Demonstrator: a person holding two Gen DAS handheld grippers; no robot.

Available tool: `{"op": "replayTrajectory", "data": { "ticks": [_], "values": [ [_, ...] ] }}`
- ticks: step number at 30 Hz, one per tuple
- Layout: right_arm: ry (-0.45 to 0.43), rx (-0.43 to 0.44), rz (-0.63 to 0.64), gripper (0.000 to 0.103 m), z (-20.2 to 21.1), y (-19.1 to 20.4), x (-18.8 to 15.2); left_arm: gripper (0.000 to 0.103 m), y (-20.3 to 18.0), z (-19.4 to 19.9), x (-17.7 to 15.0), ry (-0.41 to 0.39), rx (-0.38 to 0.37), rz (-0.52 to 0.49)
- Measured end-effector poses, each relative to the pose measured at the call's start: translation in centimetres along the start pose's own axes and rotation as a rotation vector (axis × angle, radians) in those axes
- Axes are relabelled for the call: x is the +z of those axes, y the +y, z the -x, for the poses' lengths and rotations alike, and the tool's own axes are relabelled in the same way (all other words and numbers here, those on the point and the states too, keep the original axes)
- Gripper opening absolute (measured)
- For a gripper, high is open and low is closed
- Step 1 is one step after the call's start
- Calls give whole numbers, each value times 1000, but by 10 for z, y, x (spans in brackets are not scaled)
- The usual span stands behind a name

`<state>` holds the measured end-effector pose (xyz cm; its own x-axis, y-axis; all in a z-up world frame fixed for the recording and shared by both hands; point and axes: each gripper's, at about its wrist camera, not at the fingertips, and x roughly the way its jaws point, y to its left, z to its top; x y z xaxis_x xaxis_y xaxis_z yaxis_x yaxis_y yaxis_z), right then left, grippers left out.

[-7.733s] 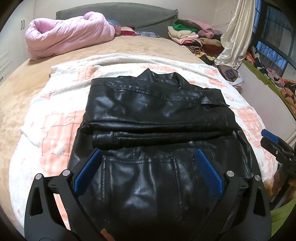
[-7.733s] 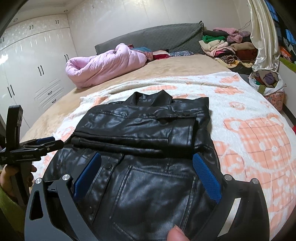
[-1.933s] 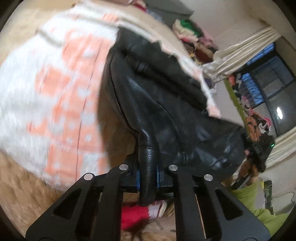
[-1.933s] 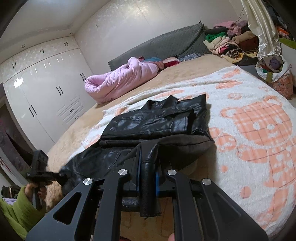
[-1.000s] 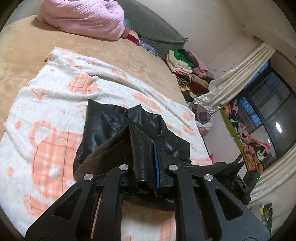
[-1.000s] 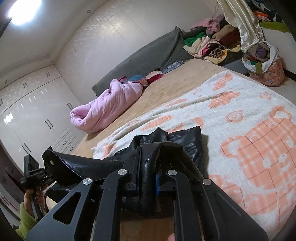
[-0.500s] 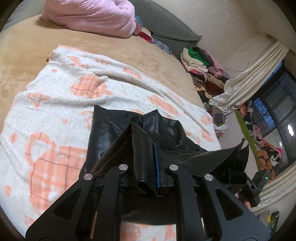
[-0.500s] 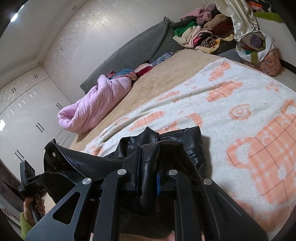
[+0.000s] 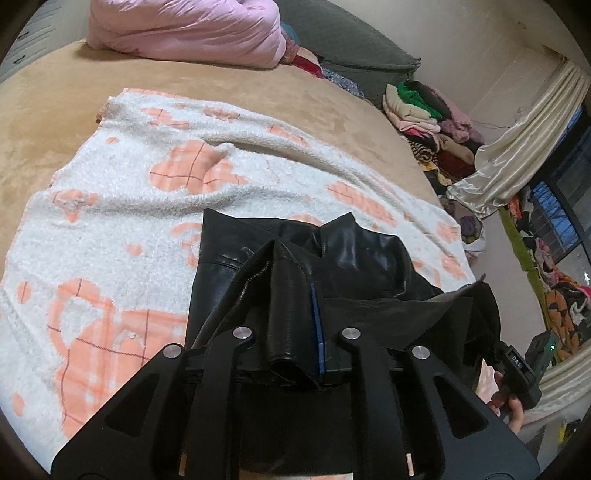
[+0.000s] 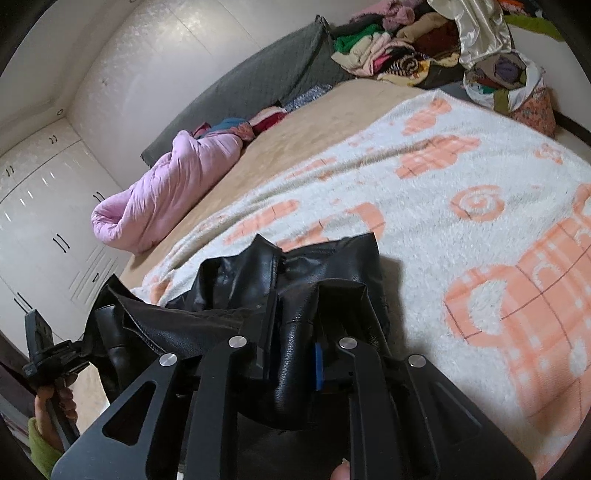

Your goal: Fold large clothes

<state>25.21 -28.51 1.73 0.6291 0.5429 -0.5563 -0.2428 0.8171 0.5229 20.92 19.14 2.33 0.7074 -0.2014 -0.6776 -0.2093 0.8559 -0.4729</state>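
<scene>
While both tongs clamp black jacket, left view alone shows, perhaps, window.

The bed is covered in tan plush. A white fleece blanket with orange checked bears lies spread across it, and the black leather jacket rests on that. A rolled pink duvet sits near the grey headboard.

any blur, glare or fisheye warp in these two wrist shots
Left wrist view: mostly sharp, with heavy fisheye bending of the bed and dark vignette corners; the black leather jacket shows soft sheen and the curtain looks bright. Right wrist view: the far beige bedspread is slightly smeared, the wardrobe doors carry small light glints, and the blanket bulges.
</scene>
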Motion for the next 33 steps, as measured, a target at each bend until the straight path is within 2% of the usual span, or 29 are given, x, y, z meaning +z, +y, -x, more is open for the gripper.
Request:
{"op": "replayTrajectory", "data": {
  "ticks": [5, 10, 13, 16, 24, 27, 30, 32, 33],
  "values": [
    [23, 5, 5, 22, -7, -4, 0, 15, 2, -6, -2, -12, -12, 9],
    [-1, 40, -10, 50, 0, -6, 1, 24, 3, -7, -5, -24, -29, 20],
    [-32, 16, 3, 62, 7, -6, 3, 29, 4, -4, -5, -48, -33, 28],
    [-59, -9, 25, 62, 12, -6, 5, 36, 5, 7, -5, -93, -30, 34],
    [-114, -89, 135, 62, 22, 6, 6, 37, 21, 37, 0, -232, 42, 65],
    [-152, -74, 128, 62, 28, 5, 7, 37, 29, 35, -2, -219, 55, 73],
    [-171, -55, 126, 68, 32, 3, 9, 44, 30, 23, -6, -161, 65, 51],
    [-142, -74, 151, 69, 26, 5, 10, 49, 26, 9, -9, -107, 74, 17],
    [-117, -112, 184, 69, 20, 8, 10, 51, 24, 2, -10, -83, 83, -4]
  ]
}}
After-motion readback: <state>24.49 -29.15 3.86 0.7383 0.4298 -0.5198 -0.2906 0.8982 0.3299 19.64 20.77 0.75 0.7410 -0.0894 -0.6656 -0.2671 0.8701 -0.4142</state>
